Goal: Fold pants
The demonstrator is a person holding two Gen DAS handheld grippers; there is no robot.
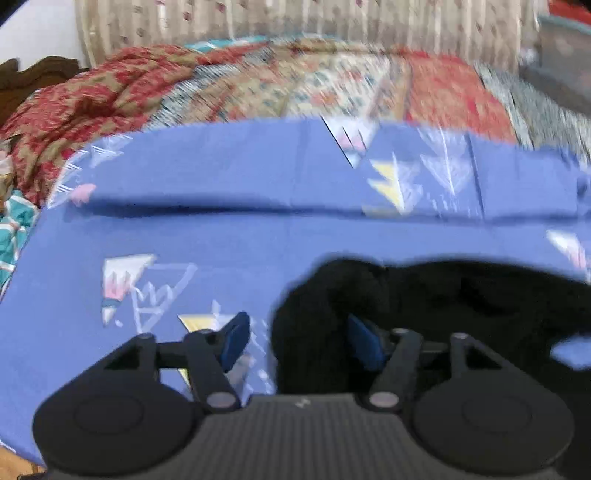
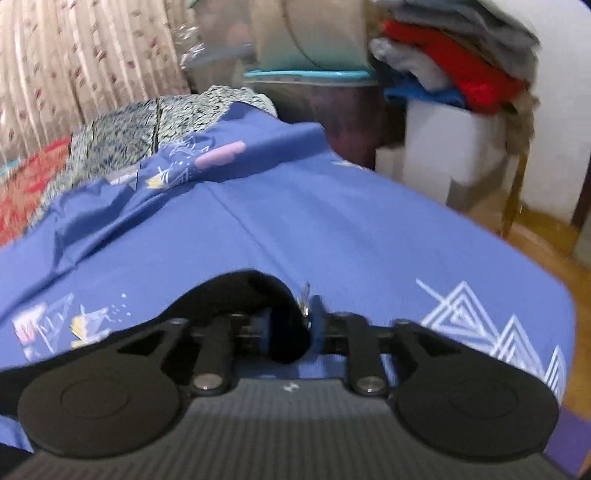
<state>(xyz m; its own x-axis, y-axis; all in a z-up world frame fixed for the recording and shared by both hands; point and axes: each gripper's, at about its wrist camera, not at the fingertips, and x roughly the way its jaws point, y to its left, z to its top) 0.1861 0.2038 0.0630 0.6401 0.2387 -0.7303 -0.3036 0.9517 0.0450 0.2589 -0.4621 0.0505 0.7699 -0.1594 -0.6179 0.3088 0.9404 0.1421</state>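
Pants (image 1: 424, 295): one black pair on blue sheet (image 1: 221, 236). Left hand-held gripper (image 1: 295, 341) parted; right hand-held gripper (image 2: 291, 325) parted, cloth between.

Both views are evenly and softly lit, moderately bright, with no hard glare and no clear single light source. In the left wrist view, motion blur smears the patterned bedding (image 1: 332, 88) and curtain (image 1: 295, 22) far beyond the jaws, while the gripper body close to the lens stays sharper. The black pants (image 1: 443, 295) between and right of the jaws read as a nearly featureless dark mass, their folds lost. A soft shadow lies under a ridge in the blue sheet (image 1: 221, 236) ahead of the jaws. In the right wrist view, blur is milder; the stacked clothes (image 2: 461, 62) far ahead-right are soft. Fisheye distortion bows both views' edges, with dark corners.
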